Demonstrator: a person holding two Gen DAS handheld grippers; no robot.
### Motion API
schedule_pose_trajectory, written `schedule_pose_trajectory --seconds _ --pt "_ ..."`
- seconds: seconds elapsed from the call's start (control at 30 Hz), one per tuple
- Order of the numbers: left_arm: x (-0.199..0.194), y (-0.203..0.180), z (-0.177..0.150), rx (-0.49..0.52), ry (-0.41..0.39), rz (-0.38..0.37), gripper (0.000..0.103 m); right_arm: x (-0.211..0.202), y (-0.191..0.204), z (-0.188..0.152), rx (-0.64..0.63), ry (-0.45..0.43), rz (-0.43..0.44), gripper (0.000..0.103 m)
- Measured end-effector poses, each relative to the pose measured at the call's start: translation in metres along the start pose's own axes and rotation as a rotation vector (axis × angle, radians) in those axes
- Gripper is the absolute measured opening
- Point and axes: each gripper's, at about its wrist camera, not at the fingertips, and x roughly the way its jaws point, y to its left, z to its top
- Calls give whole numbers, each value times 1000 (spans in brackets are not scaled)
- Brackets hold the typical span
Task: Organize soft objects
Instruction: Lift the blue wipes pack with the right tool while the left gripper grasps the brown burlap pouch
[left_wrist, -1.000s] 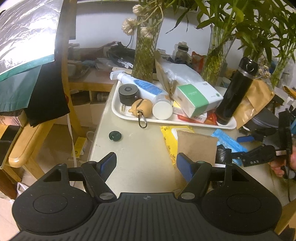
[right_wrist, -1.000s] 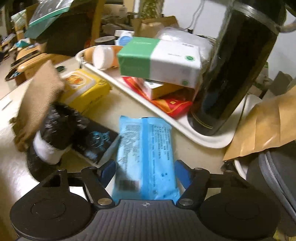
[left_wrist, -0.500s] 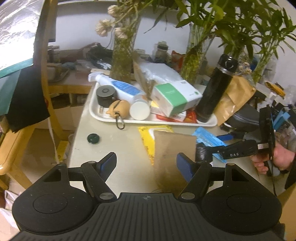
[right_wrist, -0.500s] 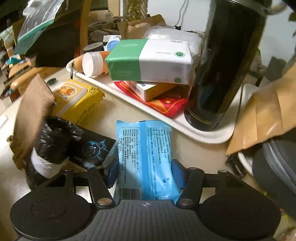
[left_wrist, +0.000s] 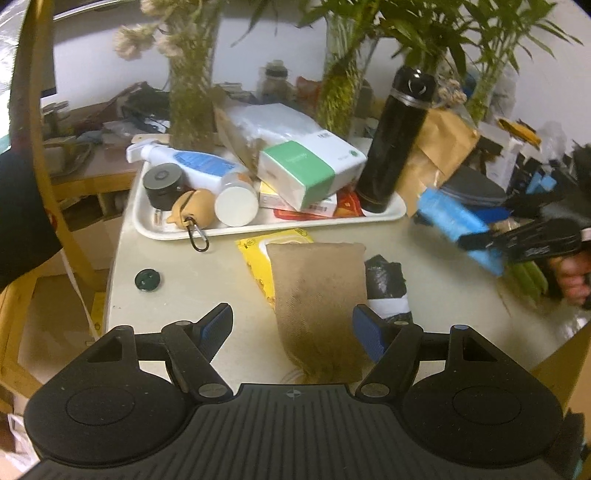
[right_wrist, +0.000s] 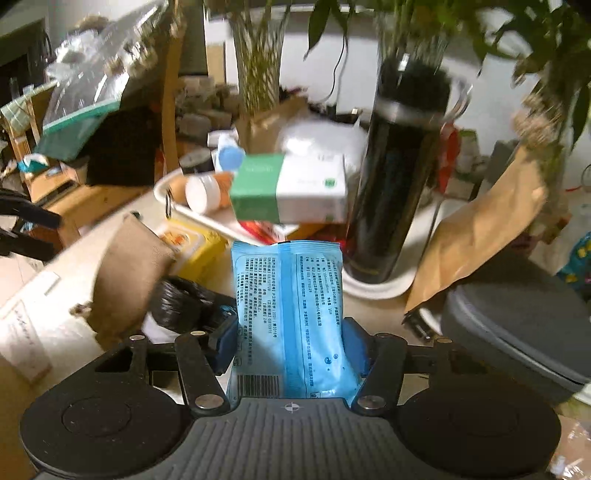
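While the right gripper (right_wrist: 290, 345) pinches the blue wipes pack (right_wrist: 290, 314) by its barcode end, jaws pressed into its sides, the pack hangs clear of the bench (left_wrist: 184, 288) just in front of the white tray (left_wrist: 388, 214) — so a soft, slippery wrapper could slide free, or swing into the black flask (right_wrist: 399, 177) standing at the tray's near end. The left gripper (left_wrist: 291, 325), jaws spread, hovers over the tan pouch (left_wrist: 317, 295) before the tray; the pack's small print is unreadable.
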Motion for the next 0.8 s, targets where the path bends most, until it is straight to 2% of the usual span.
schedule_pose_trajectory --seconds 0.17,0.33,0.4,0.57,0.67,0.77,0.8 --pt "13 6 -1 -12 17 -51 70 -38 4 -5 40 -62 -16 62" --pt "30 10 -1 -18 44 -73 69 -60 8 -9 64 -99 -20 62" --pt "38 12 -1 -20 63 -78 59 -66 9 -10 74 -114 -18 62" --pt "51 18 -4 -39 100 -93 53 -77 8 -15 110 -133 -2 62" --pt "54 17 -4 -44 109 -121 43 -81 7 -16 139 -147 29 62" --pt "60 18 -5 -64 121 -133 41 -82 9 -16 136 -149 37 62" --pt "62 19 -5 -74 127 -125 35 -82 9 -17 139 -149 41 62"
